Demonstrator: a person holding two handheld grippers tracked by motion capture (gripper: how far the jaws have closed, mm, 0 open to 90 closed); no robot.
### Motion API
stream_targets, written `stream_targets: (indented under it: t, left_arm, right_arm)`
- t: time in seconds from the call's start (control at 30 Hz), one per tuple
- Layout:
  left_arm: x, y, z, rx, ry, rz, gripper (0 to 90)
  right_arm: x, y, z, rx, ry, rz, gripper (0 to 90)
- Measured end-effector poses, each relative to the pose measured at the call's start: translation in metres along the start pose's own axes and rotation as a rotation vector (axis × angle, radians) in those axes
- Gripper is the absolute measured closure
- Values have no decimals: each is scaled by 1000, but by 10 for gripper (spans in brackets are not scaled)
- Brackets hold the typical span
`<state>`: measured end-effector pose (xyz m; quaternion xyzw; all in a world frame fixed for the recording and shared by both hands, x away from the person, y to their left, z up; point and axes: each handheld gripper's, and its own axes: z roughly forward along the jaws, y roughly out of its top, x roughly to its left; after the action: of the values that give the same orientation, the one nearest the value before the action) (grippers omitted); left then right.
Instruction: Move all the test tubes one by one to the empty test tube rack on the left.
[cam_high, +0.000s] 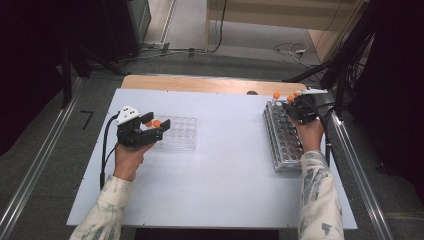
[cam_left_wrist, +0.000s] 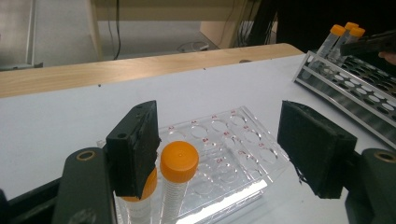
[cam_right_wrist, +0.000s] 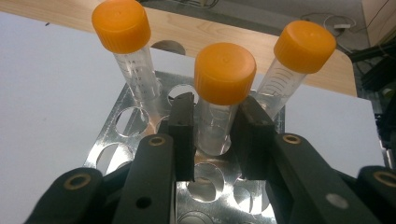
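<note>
Right gripper (cam_right_wrist: 212, 140) jaws narrow, clamped on upright middle tube (cam_right_wrist: 219, 100) in metal rack (cam_right_wrist: 140, 126). Left gripper (cam_left_wrist: 224, 149) jaws wide over clear tray (cam_left_wrist: 233, 149), tubes by left jaw.

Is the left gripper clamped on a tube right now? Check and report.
No. In the left gripper view, the left gripper stands wide open, and the two orange-capped tubes sit in the clear rack beside one jaw.

A shiny perforated metal rack (cam_right_wrist: 140, 121) is seen. Beside it, a matt white table sheet (cam_high: 225, 165) over wood; a clear glossy plastic tray (cam_left_wrist: 233, 149).
</note>
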<state>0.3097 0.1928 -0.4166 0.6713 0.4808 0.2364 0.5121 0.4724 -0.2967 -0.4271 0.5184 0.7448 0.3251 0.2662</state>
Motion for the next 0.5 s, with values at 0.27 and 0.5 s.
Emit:
stream_targets:
  t: [0.27,0.5]
  left_arm:
    - [-1,0,-1,-3,-5,0,301]
    - [0,1,-2,-7,-1,-2,301]
  right_arm:
    - [0,2,3,22,-7,1,718]
    - [1,1,-2,-14,-9,3,719]
